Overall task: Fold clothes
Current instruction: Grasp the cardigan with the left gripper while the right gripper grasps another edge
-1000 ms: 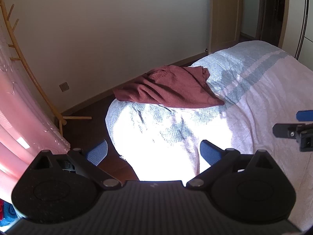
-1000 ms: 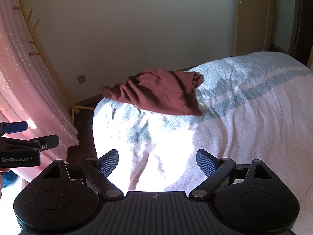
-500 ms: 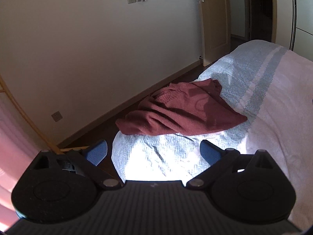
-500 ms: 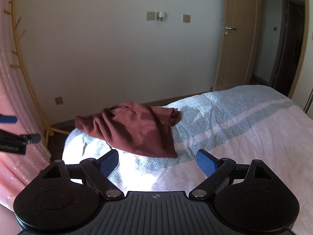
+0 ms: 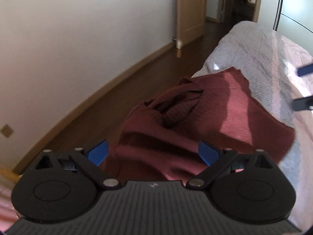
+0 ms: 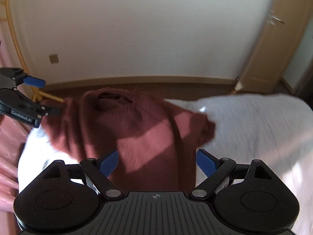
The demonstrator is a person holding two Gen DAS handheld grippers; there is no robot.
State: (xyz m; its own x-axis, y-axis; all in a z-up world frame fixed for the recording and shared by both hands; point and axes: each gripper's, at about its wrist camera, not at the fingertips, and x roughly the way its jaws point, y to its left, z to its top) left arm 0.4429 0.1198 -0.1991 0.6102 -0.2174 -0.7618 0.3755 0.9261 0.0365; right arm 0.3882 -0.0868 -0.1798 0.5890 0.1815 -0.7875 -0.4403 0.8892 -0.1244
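A crumpled dark red knit sweater (image 5: 195,121) lies at the corner of a bed (image 5: 254,45) with a pale blue and white cover. My left gripper (image 5: 153,152) hovers low over the sweater's near edge; its jaws are closing, the blue pads still wide apart, with cloth below them but not pinched. In the right wrist view the sweater (image 6: 140,129) fills the middle, its neck opening at the far side. My right gripper (image 6: 157,161) is open just above its lower part. The left gripper (image 6: 49,96) shows at the sweater's left end.
The bed cover (image 6: 254,121) stretches away to the right. Beyond the bed corner are a dark wooden floor (image 5: 117,105), a white wall and a wooden door (image 5: 191,9). A pink curtain (image 6: 9,137) and a wooden coat stand (image 6: 11,29) are at the left.
Both grippers have swept forward and down toward the bed corner, so the sweater now looms large under them. The views have rolled and blurred. Both grippers still look open.
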